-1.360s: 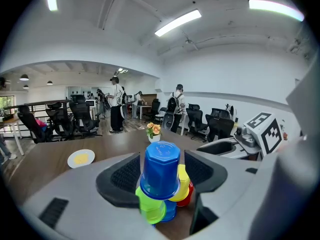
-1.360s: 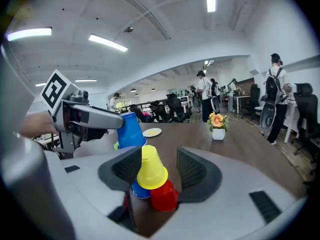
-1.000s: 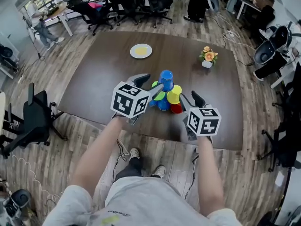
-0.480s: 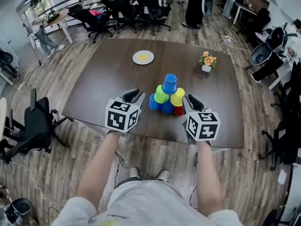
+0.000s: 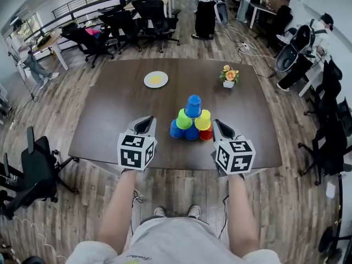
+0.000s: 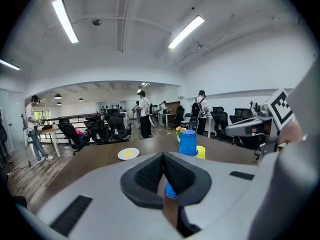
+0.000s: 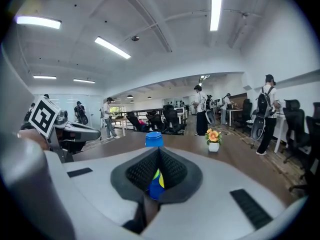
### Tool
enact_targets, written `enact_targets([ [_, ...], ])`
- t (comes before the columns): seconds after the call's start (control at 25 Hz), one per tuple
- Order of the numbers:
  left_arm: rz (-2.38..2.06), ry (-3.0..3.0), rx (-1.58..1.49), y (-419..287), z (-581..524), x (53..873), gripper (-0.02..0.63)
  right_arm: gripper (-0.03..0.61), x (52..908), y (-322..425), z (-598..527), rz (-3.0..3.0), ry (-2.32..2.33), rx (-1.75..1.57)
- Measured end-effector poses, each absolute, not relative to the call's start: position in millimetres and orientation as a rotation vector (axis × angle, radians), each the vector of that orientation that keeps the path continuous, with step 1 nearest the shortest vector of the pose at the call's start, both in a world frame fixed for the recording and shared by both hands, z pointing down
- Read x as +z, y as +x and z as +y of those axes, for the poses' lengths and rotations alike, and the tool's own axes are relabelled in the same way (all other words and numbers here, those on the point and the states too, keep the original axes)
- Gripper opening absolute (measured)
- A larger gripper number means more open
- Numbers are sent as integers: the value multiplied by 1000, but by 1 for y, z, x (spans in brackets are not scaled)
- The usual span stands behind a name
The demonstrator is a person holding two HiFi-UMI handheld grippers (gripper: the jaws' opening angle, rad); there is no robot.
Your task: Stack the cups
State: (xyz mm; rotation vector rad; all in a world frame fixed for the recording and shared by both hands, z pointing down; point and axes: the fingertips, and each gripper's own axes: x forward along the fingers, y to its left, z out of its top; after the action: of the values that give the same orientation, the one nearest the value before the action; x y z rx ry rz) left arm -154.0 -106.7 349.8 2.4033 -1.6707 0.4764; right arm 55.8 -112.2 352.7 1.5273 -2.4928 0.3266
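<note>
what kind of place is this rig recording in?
Most likely an open-plan office: rows of black swivel chairs, people standing in the background, ceiling strip lights, and a large dark meeting table holding the cup pyramid.

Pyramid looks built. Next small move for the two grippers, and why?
Probably just ease both back off the table edge. The left gripper and right gripper have just closed, empty, short of the cup pyramid, which stands complete with the blue cup on top, so nothing looks left to place.
</note>
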Motion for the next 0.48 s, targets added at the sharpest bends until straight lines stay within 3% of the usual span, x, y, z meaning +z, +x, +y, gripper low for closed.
enact_targets([
  [0.48, -1626, 2440, 438, -145, -106, 345, -4, 3, 342, 53, -103, -2508, 1543, 276],
])
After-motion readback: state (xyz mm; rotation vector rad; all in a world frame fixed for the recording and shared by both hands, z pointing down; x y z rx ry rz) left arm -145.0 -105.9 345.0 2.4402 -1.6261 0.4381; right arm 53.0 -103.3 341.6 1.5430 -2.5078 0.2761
